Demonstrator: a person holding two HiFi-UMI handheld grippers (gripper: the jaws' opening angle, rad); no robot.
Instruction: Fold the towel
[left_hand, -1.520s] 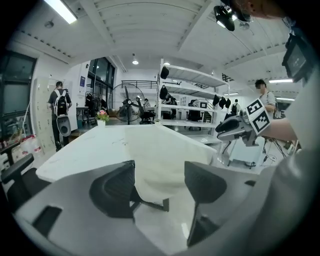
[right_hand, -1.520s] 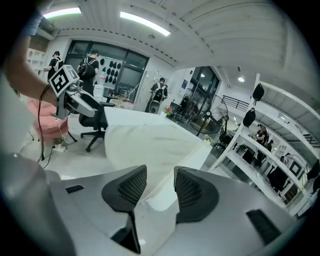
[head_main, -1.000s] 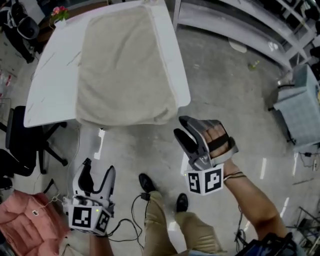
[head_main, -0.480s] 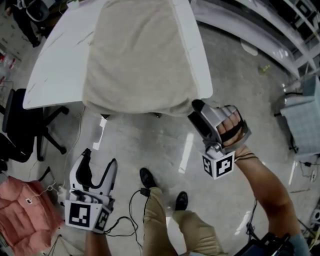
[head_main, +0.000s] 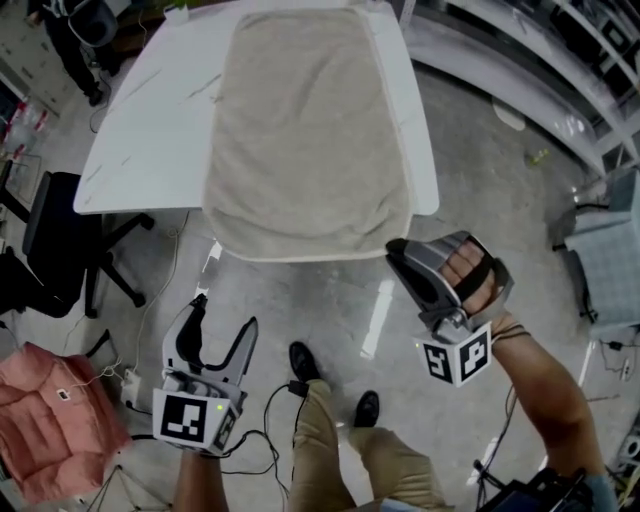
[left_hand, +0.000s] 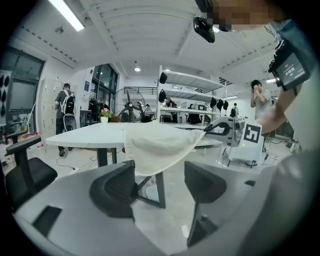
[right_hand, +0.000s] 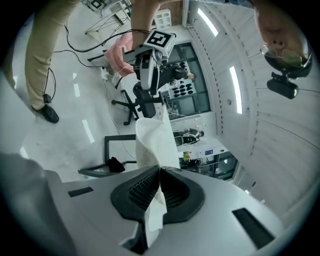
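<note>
A beige towel (head_main: 310, 130) lies spread on the white table (head_main: 140, 150), and its near edge hangs over the table's front. My right gripper (head_main: 398, 250) is at the towel's near right corner. Its jaws have just been closing and are now shut on the cloth. In the right gripper view the towel (right_hand: 152, 140) runs up out of the pinched right gripper (right_hand: 159, 170). My left gripper (head_main: 222, 315) stands open over the floor, below and in front of the towel's near left part, touching nothing. Through the open left gripper (left_hand: 160, 182) I see the towel (left_hand: 160, 142) hanging.
A black office chair (head_main: 50, 250) stands left of the table, with a pink cushion (head_main: 50, 430) on the floor nearer me. Metal shelving (head_main: 520, 60) and a grey cart (head_main: 610, 260) are at the right. The person's shoes (head_main: 300, 362) and cables lie below.
My right gripper has gone from open in front of the table to the towel's near right corner and shut on it. The left gripper has stayed about where it was.
</note>
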